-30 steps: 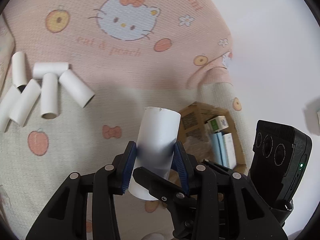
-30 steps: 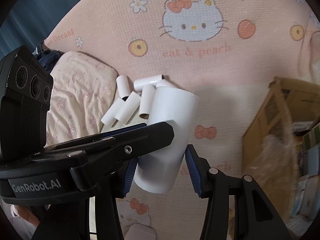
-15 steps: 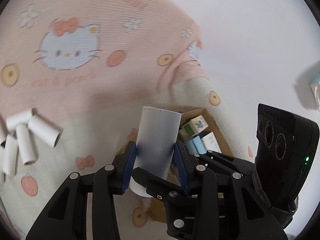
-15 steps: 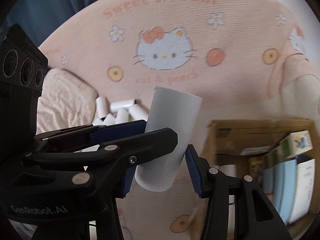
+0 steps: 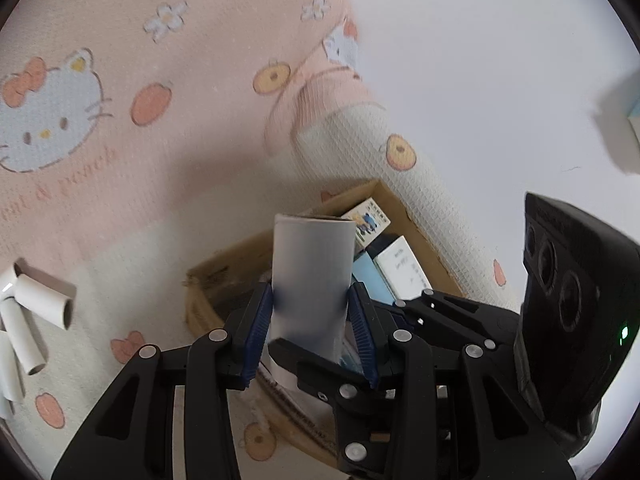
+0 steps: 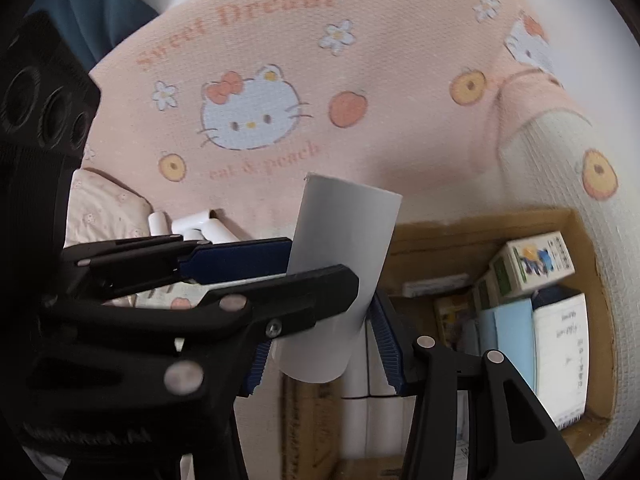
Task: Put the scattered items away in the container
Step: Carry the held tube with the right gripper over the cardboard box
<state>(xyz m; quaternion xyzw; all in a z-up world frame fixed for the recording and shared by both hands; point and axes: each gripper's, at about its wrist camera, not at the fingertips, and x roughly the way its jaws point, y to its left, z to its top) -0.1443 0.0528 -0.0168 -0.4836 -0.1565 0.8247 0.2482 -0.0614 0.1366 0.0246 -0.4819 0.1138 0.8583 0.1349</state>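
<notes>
My left gripper (image 5: 310,328) is shut on a white cardboard tube (image 5: 312,276) and holds it upright over the open cardboard box (image 5: 228,272). My right gripper (image 6: 324,344) is shut on a second white tube (image 6: 340,248), also above the box (image 6: 440,236); the left gripper's fingers (image 6: 236,260) cross in front of it. Several more white tubes lie on the blanket at the left (image 5: 44,300) and behind the left gripper (image 6: 200,224). Two white tubes (image 6: 372,392) lie inside the box below my right gripper.
The box holds small cartons (image 6: 532,260) and light-blue and white packs (image 6: 560,352). A pink Hello Kitty blanket (image 6: 280,80) covers the bed. A pale pillow (image 6: 104,208) lies at the left. A white wall (image 5: 500,60) rises behind the box.
Both grippers have swung right with their tubes, from over the blanket to above the box. The pile of loose tubes has slid to the left edge of view.
</notes>
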